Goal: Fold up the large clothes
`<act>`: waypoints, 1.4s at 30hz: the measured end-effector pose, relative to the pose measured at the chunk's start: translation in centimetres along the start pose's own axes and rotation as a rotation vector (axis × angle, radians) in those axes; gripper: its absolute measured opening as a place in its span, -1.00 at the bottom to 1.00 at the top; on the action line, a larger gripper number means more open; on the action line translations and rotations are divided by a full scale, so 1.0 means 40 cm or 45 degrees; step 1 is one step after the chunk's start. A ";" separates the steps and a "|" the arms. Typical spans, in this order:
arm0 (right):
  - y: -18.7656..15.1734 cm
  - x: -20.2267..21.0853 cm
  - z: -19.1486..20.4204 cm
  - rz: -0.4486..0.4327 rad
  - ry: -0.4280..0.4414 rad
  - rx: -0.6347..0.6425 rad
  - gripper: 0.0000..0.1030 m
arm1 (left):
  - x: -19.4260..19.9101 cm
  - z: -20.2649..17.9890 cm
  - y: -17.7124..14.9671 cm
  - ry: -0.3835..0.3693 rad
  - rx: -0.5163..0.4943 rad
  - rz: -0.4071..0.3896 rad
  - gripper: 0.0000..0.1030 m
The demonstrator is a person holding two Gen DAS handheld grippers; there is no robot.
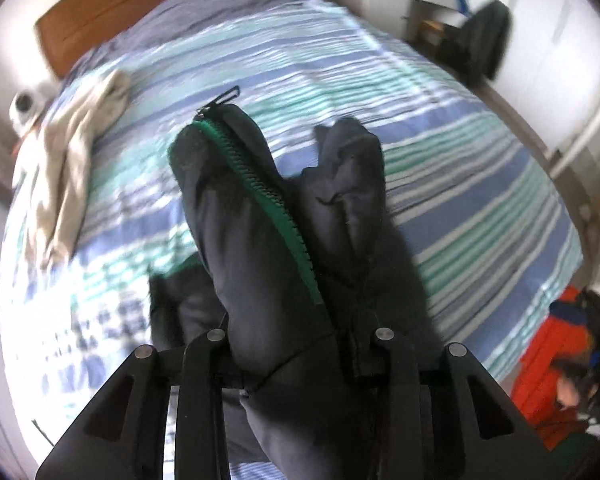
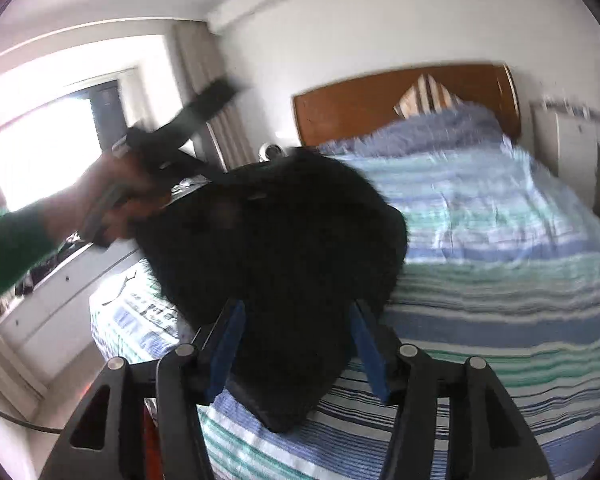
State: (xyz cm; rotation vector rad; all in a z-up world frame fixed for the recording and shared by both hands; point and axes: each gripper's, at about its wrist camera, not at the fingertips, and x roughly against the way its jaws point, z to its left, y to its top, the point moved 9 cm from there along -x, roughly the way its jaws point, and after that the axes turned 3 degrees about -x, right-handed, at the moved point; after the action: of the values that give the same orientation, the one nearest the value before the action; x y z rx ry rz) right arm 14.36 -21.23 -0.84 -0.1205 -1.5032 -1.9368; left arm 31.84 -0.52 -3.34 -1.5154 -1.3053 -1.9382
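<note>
A dark navy jacket (image 1: 260, 248) with a green zipper (image 1: 276, 216) hangs bunched between the fingers of my left gripper (image 1: 300, 340), which is shut on it above the striped bed (image 1: 440, 92). In the right wrist view the same jacket (image 2: 284, 248) fills the gap between the blue pads (image 2: 228, 344) of my right gripper (image 2: 296, 344); the pads stand apart with fabric between them, and whether they clamp it is unclear. The left gripper (image 2: 172, 148), held by a hand in a green sleeve, is at the jacket's far upper left.
A beige garment (image 1: 72, 160) lies crumpled on the bed's left side. A wooden headboard (image 2: 364, 100) and a pillow are at the far end. A white dresser (image 2: 60, 300) stands left of the bed. An orange item (image 1: 552, 368) lies on the floor at right.
</note>
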 end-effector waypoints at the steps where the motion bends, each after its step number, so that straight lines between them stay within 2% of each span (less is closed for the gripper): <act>1: 0.010 -0.021 0.008 0.017 0.028 -0.002 -0.22 | -0.008 0.035 -0.024 -0.012 0.044 0.000 -0.31; 5: 0.018 -0.153 0.092 0.126 0.167 0.011 -0.25 | -0.049 0.123 -0.096 -0.066 0.187 -0.011 -0.24; 7: -0.011 -0.260 0.144 0.239 0.218 0.035 -0.25 | -0.072 0.159 -0.127 -0.089 0.245 -0.015 -0.19; 11: -0.116 -0.427 0.161 0.450 0.160 0.056 -0.26 | -0.113 0.222 -0.191 -0.131 0.350 -0.014 -0.07; 14: -0.158 -0.482 0.158 0.509 0.137 -0.004 -0.30 | -0.163 0.271 -0.233 -0.165 0.437 -0.002 0.02; 19: -0.208 -0.534 0.155 0.562 0.088 0.047 -0.32 | -0.246 0.320 -0.298 -0.318 0.618 -0.035 0.11; 22: -0.211 -0.547 0.146 0.597 0.076 0.045 -0.32 | -0.262 0.317 -0.310 -0.339 0.639 -0.051 0.11; 24: -0.195 -0.541 0.149 0.684 0.084 0.034 -0.32 | -0.258 0.312 -0.311 -0.338 0.633 -0.058 0.11; 26: -0.122 -0.560 0.145 0.726 0.103 -0.001 -0.33 | -0.256 0.315 -0.320 -0.334 0.635 -0.069 0.11; 29: 0.032 -0.587 0.147 0.598 0.066 0.042 -0.33 | -0.260 0.322 -0.326 -0.371 0.656 -0.085 0.12; 32: 0.133 -0.680 0.151 0.587 0.054 0.043 -0.32 | -0.263 0.326 -0.327 -0.385 0.661 -0.094 0.12; 35: 0.131 -0.781 0.168 0.658 0.049 0.034 -0.32 | -0.265 0.329 -0.330 -0.386 0.661 -0.099 0.13; 38: 0.047 -0.914 0.149 0.798 -0.020 0.042 -0.33 | -0.273 0.341 -0.344 -0.375 0.655 -0.099 0.13; 42: -0.030 -1.008 0.154 0.859 -0.113 0.184 -0.34 | -0.291 0.354 -0.357 -0.388 0.675 -0.102 0.13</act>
State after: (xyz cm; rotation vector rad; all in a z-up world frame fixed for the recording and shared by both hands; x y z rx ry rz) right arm 42.74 2.41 -18.22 -0.5768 -1.4114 -1.2937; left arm 33.60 15.50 -20.07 -1.5225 -1.8489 -1.2743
